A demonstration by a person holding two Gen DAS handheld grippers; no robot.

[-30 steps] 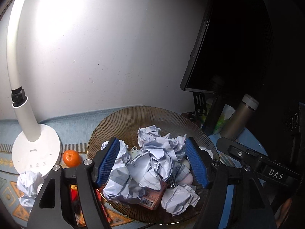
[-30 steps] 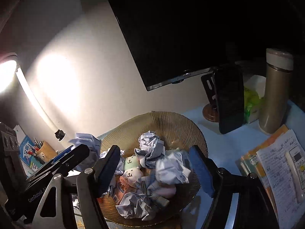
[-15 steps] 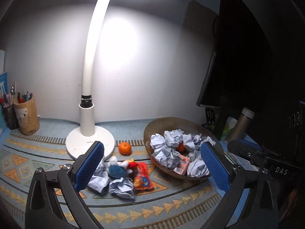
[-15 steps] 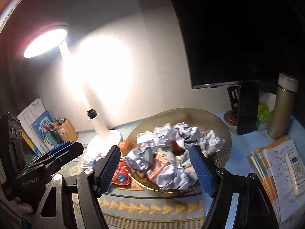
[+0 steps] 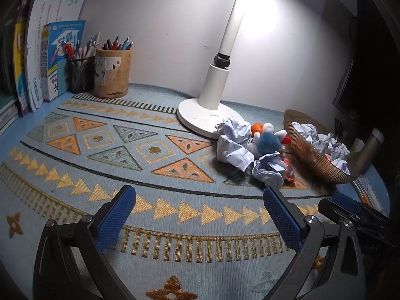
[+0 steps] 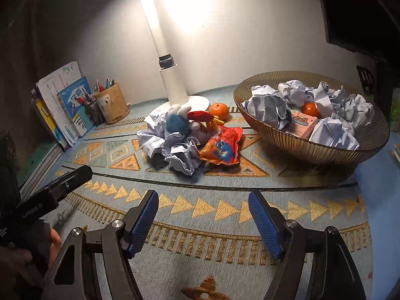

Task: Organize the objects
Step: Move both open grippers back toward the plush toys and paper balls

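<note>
Both hand-held grippers, left [image 5: 198, 218] and right [image 6: 203, 218], released, empty; paper balls [image 6: 178, 153] well ahead on mat

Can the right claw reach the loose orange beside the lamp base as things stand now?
Probably yes, from the right: the right claw is open and empty. The orange lies clear between the snack packet and the bowl.

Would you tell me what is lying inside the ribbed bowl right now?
The ribbed bowl holds several crumpled paper balls, a tangerine and a pink box. Whatever lies beneath the paper is covered and cannot be made out.
</note>
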